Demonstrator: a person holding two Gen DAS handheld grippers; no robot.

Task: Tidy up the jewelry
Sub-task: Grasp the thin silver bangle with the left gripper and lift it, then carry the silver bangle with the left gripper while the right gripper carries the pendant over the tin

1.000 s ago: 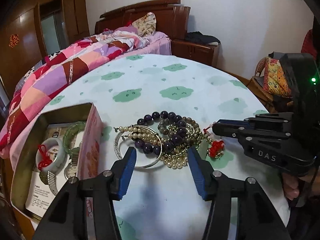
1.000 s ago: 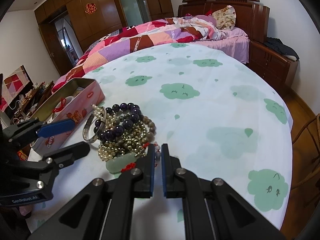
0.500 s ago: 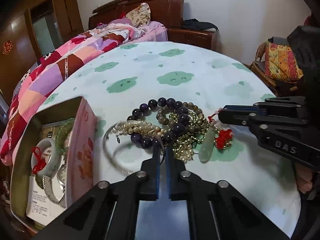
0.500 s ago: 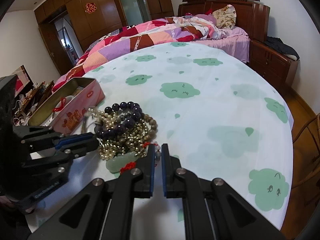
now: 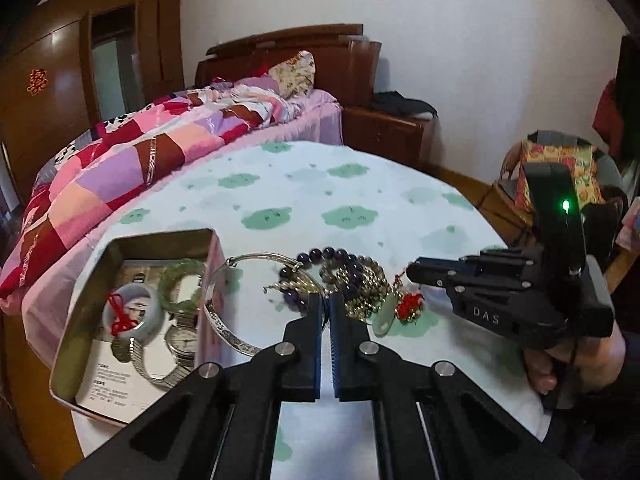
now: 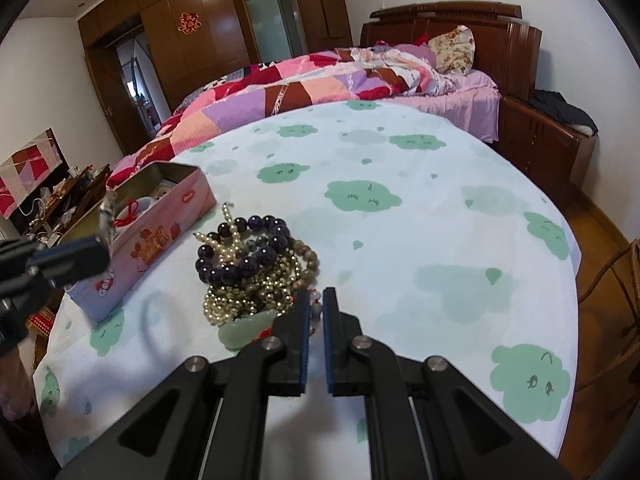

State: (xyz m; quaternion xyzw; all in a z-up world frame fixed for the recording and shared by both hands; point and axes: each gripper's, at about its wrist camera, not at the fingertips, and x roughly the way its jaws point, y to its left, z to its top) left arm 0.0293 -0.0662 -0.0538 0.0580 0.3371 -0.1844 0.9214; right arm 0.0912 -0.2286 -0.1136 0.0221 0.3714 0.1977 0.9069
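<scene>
Two grippers are listed. Left gripper (image 5: 325, 300): jaws pressed together on a silver bangle (image 5: 224, 316), which is held raised at frame centre-left, between the bead pile (image 5: 344, 276) and the open tin (image 5: 120, 240) at lower left. Right gripper (image 6: 316, 300): jaws nearly closed; whether a red cord is pinched cannot be told. Jade pendant (image 6: 244, 328): beside it. Step judged: bangle being carried to the tin. Next required: placement over the tin's watches (image 5: 176, 340), then release.
</scene>
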